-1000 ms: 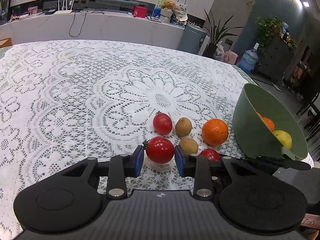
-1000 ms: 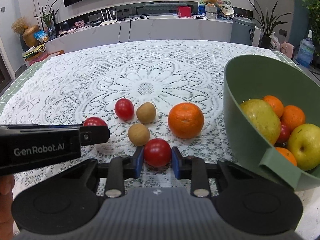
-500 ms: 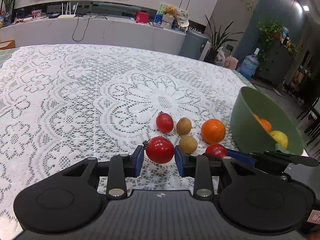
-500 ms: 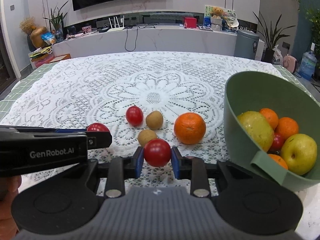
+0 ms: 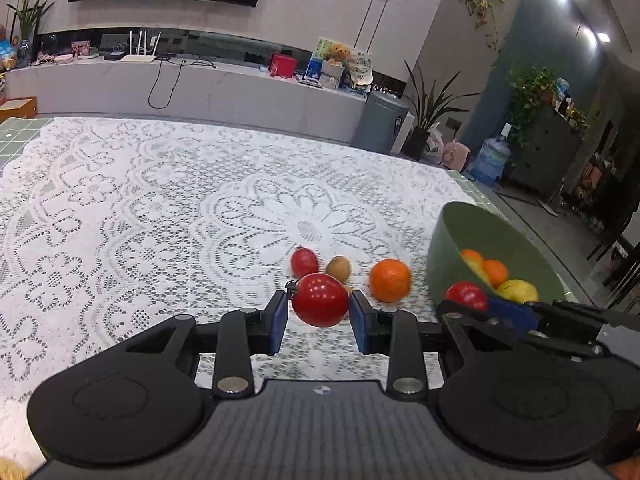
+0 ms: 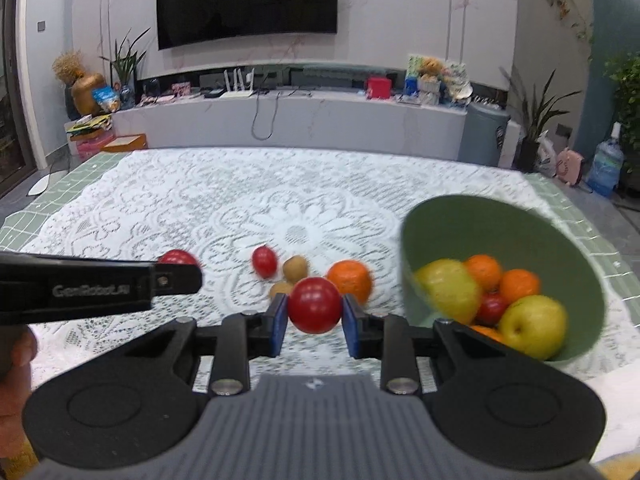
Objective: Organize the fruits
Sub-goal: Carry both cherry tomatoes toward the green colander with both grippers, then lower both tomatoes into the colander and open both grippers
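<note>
- The left gripper (image 5: pixel 319 316) is clamping a red tomato (image 5: pixel 320 300) between its blue pads (image 5: pixel 277 322), and that tomato is hanging clear above the lace tablecloth (image 5: pixel 140 216), to the left of the green bowl (image 5: pixel 448 240).
- The right gripper (image 6: pixel 314 320) is pinching a second red tomato (image 6: pixel 315 305) just as tightly, blue pads pressing on both sides, and it is sitting just left of the bowl's rim in the right wrist view.
- From the left wrist view, the right gripper is showing up side-on with its tomato (image 5: pixel 466 296) hovering against the bowl's near wall (a tidy pairing, one tomato per hand).
- From the right wrist view, the left gripper's black body is reaching in from the left, and the white lettering "GenRobot.AI" (image 6: pixel 91 290) is reading clearly, if a touch blurred.
- A bare hand (image 6: pixel 16 364) is peeking in at the left edge beneath that body.
- On the cloth left of the bowl, an orange (image 6: pixel 350 281) is lying nearest it, then two brown kiwis (image 6: pixel 295 269), then a small tomato (image 6: pixel 264 261) furthest out.
- Inside the bowl, yellow-green apples (image 6: pixel 534 326), several oranges (image 6: pixel 520 286) and a red fruit (image 6: pixel 491 307) are piling together.
- Beyond the table, a dark television (image 6: pixel 246 0) is hanging over a long counter; no print there is reading clearly.
</note>
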Available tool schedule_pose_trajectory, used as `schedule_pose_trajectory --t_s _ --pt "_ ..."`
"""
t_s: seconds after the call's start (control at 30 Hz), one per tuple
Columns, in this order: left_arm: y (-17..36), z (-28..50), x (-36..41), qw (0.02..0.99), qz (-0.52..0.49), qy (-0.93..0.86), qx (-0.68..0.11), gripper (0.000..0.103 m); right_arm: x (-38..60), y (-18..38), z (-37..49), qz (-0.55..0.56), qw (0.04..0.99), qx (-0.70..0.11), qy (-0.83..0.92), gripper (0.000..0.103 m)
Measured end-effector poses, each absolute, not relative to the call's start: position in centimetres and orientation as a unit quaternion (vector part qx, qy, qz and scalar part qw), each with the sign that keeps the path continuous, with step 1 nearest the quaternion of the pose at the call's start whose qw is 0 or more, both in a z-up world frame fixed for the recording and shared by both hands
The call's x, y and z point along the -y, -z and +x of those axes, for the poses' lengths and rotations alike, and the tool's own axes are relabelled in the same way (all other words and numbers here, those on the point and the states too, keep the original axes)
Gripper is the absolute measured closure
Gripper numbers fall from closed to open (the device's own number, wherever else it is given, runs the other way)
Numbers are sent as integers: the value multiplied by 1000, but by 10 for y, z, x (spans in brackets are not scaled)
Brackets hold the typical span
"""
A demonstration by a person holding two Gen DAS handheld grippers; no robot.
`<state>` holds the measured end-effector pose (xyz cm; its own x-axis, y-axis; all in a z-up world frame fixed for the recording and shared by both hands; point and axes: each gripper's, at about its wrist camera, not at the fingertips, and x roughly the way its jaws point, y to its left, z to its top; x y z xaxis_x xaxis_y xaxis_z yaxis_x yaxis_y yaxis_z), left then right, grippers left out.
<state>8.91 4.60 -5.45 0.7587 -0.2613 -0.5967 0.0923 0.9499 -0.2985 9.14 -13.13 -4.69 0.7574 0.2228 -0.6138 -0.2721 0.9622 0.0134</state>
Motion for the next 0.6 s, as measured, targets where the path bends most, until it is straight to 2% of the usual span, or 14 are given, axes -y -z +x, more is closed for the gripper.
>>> schedule_pose_trajectory --t_s 0.6 --pt "6 95 34 933 -68 165 -312 66 224 -8 73 -56 963 -262 -23 77"
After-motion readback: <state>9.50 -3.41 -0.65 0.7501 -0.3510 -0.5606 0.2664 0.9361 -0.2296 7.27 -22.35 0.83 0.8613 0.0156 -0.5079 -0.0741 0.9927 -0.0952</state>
